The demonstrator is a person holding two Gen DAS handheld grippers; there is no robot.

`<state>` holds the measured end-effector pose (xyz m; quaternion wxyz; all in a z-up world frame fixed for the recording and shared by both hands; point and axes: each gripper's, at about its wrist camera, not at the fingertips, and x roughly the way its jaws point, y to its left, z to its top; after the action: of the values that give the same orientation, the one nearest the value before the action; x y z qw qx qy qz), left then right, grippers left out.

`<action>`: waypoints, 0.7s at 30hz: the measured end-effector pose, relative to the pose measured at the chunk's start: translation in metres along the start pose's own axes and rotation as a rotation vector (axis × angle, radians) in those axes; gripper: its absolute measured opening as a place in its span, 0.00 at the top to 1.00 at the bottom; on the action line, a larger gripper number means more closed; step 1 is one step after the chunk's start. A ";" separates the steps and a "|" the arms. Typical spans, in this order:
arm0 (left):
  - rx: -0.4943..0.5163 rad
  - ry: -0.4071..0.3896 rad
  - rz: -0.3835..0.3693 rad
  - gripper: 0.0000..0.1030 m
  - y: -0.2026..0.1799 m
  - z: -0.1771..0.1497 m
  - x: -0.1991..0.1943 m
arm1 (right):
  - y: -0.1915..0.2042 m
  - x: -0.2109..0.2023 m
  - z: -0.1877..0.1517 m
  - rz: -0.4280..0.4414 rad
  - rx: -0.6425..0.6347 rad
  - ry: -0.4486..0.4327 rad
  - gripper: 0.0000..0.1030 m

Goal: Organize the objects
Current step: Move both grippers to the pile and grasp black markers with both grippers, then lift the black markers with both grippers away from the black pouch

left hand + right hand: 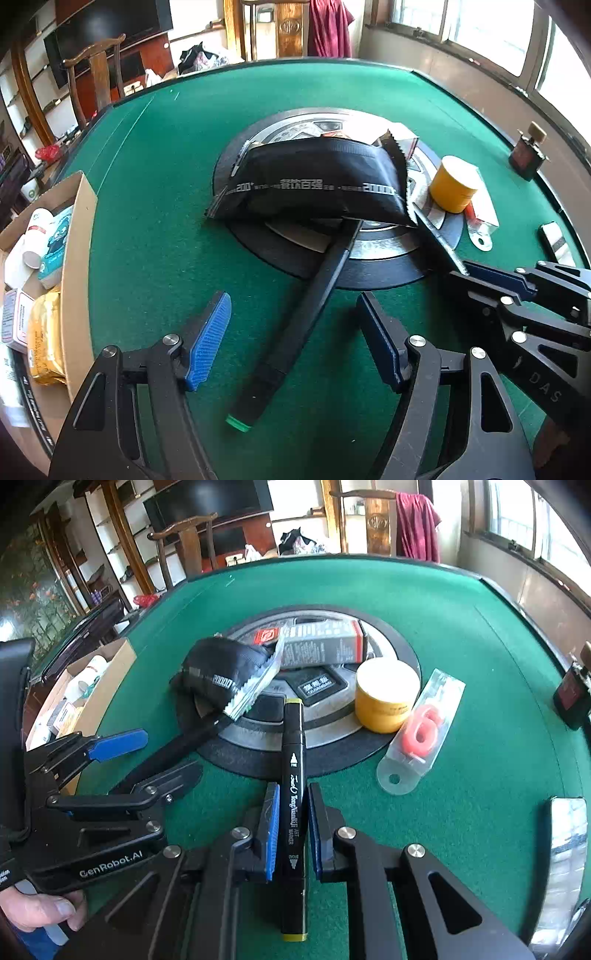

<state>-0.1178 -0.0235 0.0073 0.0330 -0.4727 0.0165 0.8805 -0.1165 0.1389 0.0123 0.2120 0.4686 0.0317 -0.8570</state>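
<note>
Table point(461, 602): big and green, fills most of both views.
Box point(79, 236): brown cardboard at the left edge of the left view, with cups and packets already put away inside.
Black pouch point(314, 184): in the middle, not yet put away.
Yellow jar point(386, 698): right of middle, waiting too.
Pink 6 candle point(421, 731): beside the jar, waiting.
Right gripper point(291, 830): jaws squeezed tight on the black marker point(293, 775), lower middle.
Left gripper point(295, 339): jaws spread wide, holding nothing.
Job: partly done, I think.
</note>
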 end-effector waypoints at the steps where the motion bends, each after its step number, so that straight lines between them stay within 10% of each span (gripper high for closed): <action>1: 0.009 -0.008 -0.006 0.36 -0.002 -0.001 -0.001 | 0.001 -0.001 0.000 -0.002 -0.002 -0.005 0.87; 7: 0.058 -0.031 -0.035 0.69 -0.016 -0.005 -0.006 | 0.010 0.002 0.003 -0.024 -0.013 -0.027 0.87; 21: 0.060 -0.059 -0.053 0.69 -0.021 -0.008 -0.006 | 0.010 0.004 0.005 0.032 0.012 -0.042 0.86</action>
<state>-0.1068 -0.0030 0.0079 0.0709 -0.4455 0.0297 0.8920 -0.1180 0.1274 0.0133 0.2238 0.4520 0.0146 -0.8634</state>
